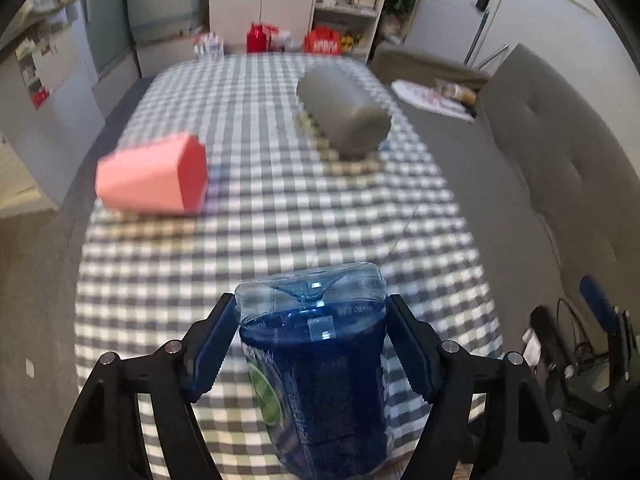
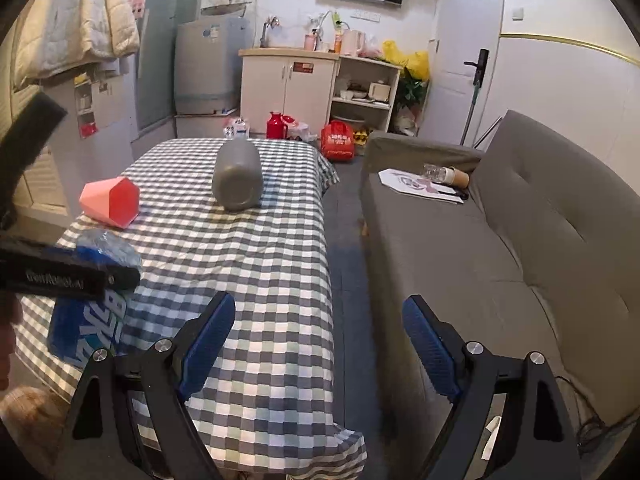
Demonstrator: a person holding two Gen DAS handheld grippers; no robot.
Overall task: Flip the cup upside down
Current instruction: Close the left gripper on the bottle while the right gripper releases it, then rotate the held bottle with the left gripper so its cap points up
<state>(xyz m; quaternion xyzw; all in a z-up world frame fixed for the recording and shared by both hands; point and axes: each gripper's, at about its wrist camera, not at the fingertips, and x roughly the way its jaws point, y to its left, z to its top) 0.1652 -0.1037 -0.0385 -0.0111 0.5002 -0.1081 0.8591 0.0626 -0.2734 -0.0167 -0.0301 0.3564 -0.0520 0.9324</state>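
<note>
The left claw holds the blue cup near the tabletop's edge, next turning it over; the right claw is wide, empty.

Table, checked grey-and-white cloth: landmark.
- Grey sofa: alongside the table's right edge; printed sheet lying on its seat.
- Red flask and red bag: on the floor past the table's far end.
- White cabinet and open shelf unit: behind those.
- Washing machine: beyond the far-left corner.
- White door: beyond the far-right corner.
</note>
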